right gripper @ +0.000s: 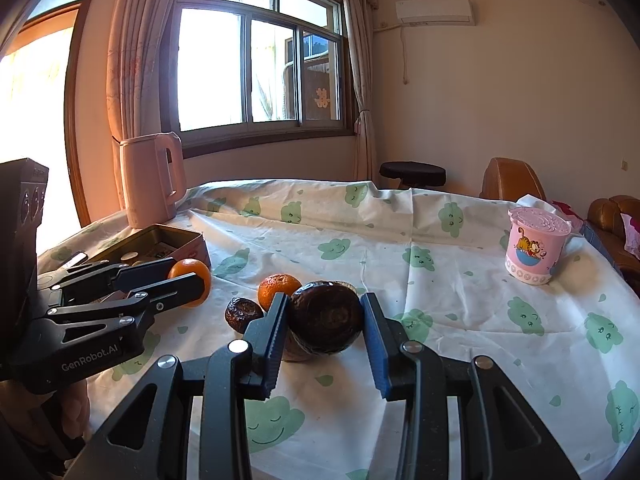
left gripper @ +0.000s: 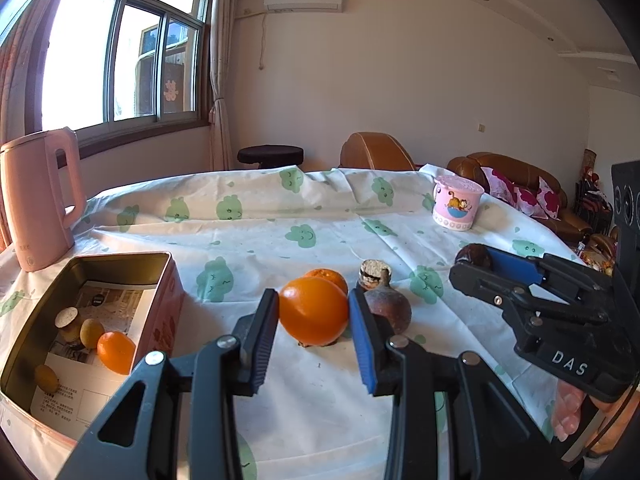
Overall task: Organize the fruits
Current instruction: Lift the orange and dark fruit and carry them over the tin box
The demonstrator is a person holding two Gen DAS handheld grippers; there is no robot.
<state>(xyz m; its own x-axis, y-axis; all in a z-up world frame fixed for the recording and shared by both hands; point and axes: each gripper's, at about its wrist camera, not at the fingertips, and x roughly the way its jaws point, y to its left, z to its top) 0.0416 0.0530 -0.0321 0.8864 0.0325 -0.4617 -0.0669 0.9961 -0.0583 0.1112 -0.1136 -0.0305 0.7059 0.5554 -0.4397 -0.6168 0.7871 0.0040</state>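
The left gripper (left gripper: 314,320) has its two pads closed in on a smooth orange (left gripper: 313,311), one pad flat against each flank, the jaws only a little way apart and filled by the fruit; the orange sits low over the tablecloth (left gripper: 280,240), and whether it still touches the cloth cannot be told; the right gripper (right gripper: 325,326) is likewise narrowed onto a dark brown wrinkled fruit (right gripper: 326,318), its blue-edged fingers (right gripper: 376,336) hard against both sides, and in the left wrist view the same fruit shows at that gripper's tip.

Just behind the held orange lie a second, rougher orange (left gripper: 326,278), a brown fruit (left gripper: 388,308) beside the left gripper's right pad, and a cut fruit (left gripper: 374,274) with a pale top; to the left of the left gripper stands an open tin box (left gripper: 120,264) lined with printed paper, with a small orange (left gripper: 116,352), a yellowish fruit (left gripper: 92,332), another at the near corner (left gripper: 46,378), and a pale-topped piece (left gripper: 68,322) inside; a pink kettle (left gripper: 40,196) stands behind the box; a pink lidded cup (left gripper: 456,206) sits well apart at the far right of the table; fingers of the person's hand (left gripper: 568,412) show under the right gripper's handle.
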